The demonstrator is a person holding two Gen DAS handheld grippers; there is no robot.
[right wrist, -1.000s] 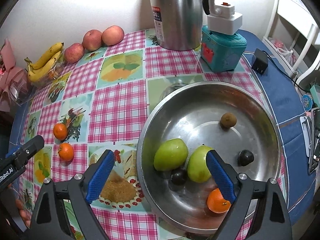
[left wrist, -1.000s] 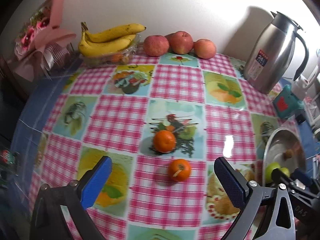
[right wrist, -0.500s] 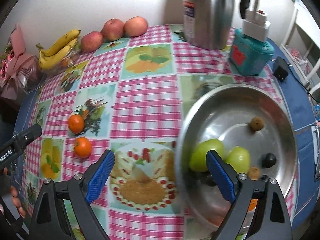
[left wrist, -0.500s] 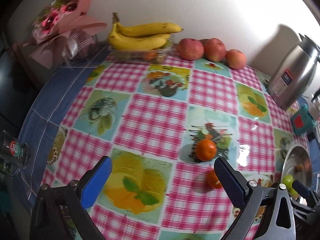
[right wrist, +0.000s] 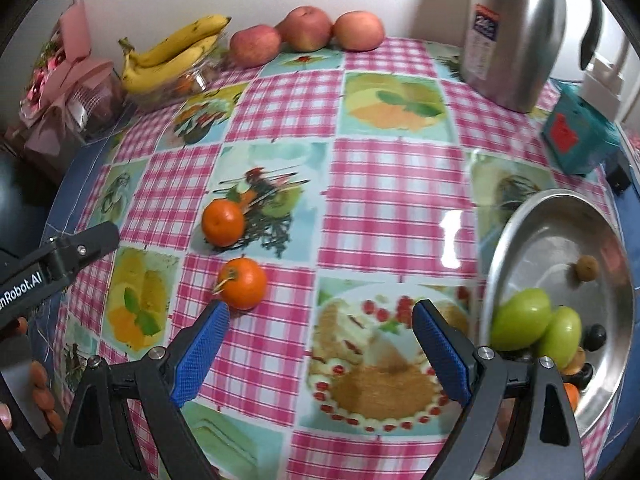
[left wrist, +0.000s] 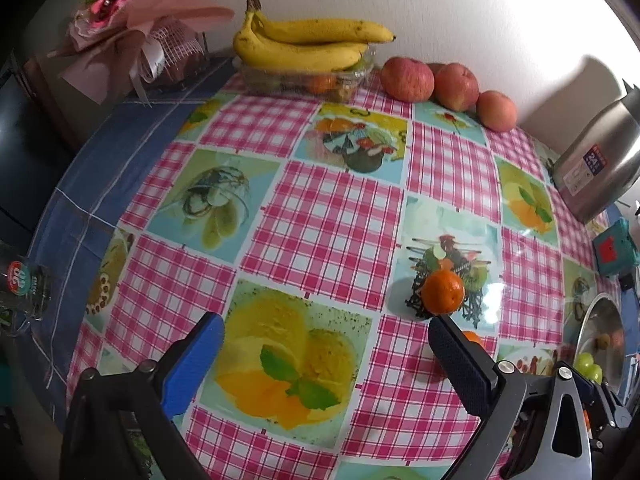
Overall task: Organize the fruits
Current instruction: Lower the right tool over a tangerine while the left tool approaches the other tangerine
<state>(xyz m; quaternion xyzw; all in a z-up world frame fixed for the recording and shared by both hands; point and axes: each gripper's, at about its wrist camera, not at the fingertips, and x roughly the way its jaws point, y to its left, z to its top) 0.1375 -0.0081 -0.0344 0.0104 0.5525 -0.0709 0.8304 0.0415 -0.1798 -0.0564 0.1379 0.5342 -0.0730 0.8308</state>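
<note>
Two tangerines lie on the checked tablecloth: one (right wrist: pixel 223 222) farther back and one with a stem (right wrist: pixel 243 283) just ahead of my right gripper's left fingertip. My right gripper (right wrist: pixel 320 334) is open and empty. A steel bowl (right wrist: pixel 532 216) at the right holds two green fruits (right wrist: pixel 520 324) and several small dark and brown fruits. My left gripper (left wrist: pixel 326 354) is open and empty; the far tangerine (left wrist: pixel 443 292) sits beyond its right finger, which partly hides the near one (left wrist: pixel 472 338). Bananas (left wrist: pixel 304 46) and three apples (left wrist: pixel 408 79) line the back wall.
A steel thermos jug (right wrist: pixel 510 32) and a teal box (right wrist: pixel 576 140) stand at the back right. A pink flower bouquet (left wrist: pixel 132 28) lies at the back left. A glass (left wrist: pixel 24 292) stands at the table's left edge. The left gripper's finger (right wrist: pixel 76 250) shows in the right view.
Both grippers have swung left. The right view has moved off the bowl toward the tangerines; the left view now shows more of the table's left side. Both stay open.
</note>
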